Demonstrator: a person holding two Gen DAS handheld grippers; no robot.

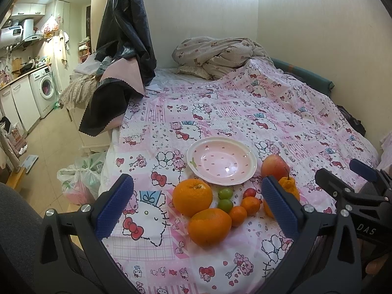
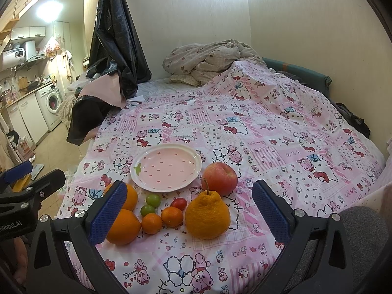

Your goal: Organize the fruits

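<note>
We have a soft bed to work on, not a firm counter, and that is where most of the trouble could come from. On the left, the two big oranges (image 1: 192, 196) and (image 1: 209, 226) lie touching each other on the pink cartoon sheet (image 1: 220, 112); pressing down near one would dent the bedding and could roll both toward the bed edge. Just right of them the two green fruits (image 1: 225, 199), the two small mandarins (image 1: 245, 210) and the red cherry tomato (image 1: 249, 192) are packed close, so wide tongs reaching for one would likely nudge its neighbours, and the tomato could be crushed by a firm squeeze. Further right, the knobbly stemmed citrus (image 2: 207, 216) and the apple (image 2: 219, 178) sit just beside each other, both broad and round enough to slip from the pads. The pink plate (image 1: 222, 160) lies empty just behind the pile; on the soft bedding it could tip under a fruit dropped at its rim.

Our left tongs (image 1: 196, 214) are spread wide, holding and touching nothing, hovering short of the oranges. Our right tongs (image 2: 189, 216) are equally wide open and empty, framing the pile.
</note>
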